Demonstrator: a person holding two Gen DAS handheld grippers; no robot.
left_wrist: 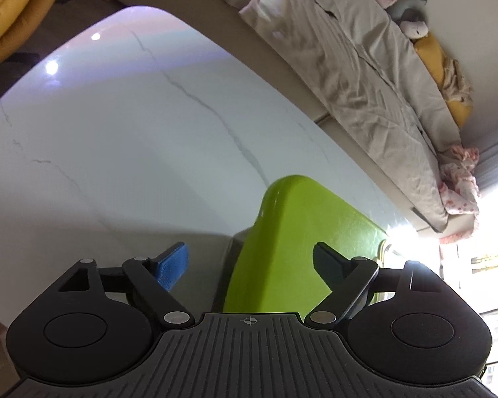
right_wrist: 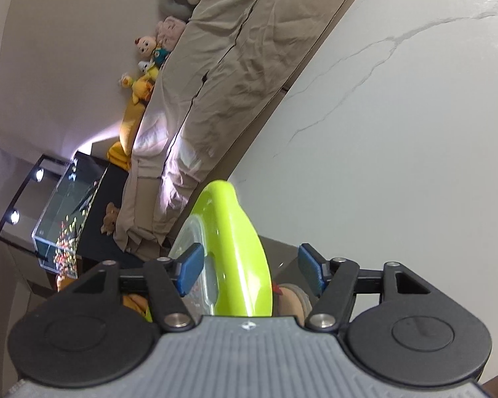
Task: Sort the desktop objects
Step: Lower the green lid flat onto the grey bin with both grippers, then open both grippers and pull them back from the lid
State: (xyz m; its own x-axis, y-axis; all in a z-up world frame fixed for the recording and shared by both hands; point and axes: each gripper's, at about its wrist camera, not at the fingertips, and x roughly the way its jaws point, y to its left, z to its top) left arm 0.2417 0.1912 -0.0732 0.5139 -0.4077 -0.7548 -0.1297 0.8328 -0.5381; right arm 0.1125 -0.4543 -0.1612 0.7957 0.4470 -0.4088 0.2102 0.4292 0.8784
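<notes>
A lime-green box lid (left_wrist: 302, 242) with a clear plastic inner panel (right_wrist: 196, 258) stands on edge between both grippers above the white marble table (left_wrist: 116, 152). In the left wrist view my left gripper (left_wrist: 250, 262) has its jaws wide apart, with the lid's broad green face between them. In the right wrist view my right gripper (right_wrist: 250, 272) also stands wide open, and the lid (right_wrist: 239, 252) shows edge-on in the gap without touching either blue pad (right_wrist: 191, 270). What supports the lid is hidden.
A sofa with a beige cover (left_wrist: 365, 76) runs along the table's far side, with plush toys (right_wrist: 149, 63) on it. A glass box of coloured beads (right_wrist: 66, 219) sits on a dark stand. A yellow cushion (left_wrist: 13, 6) lies at the far left.
</notes>
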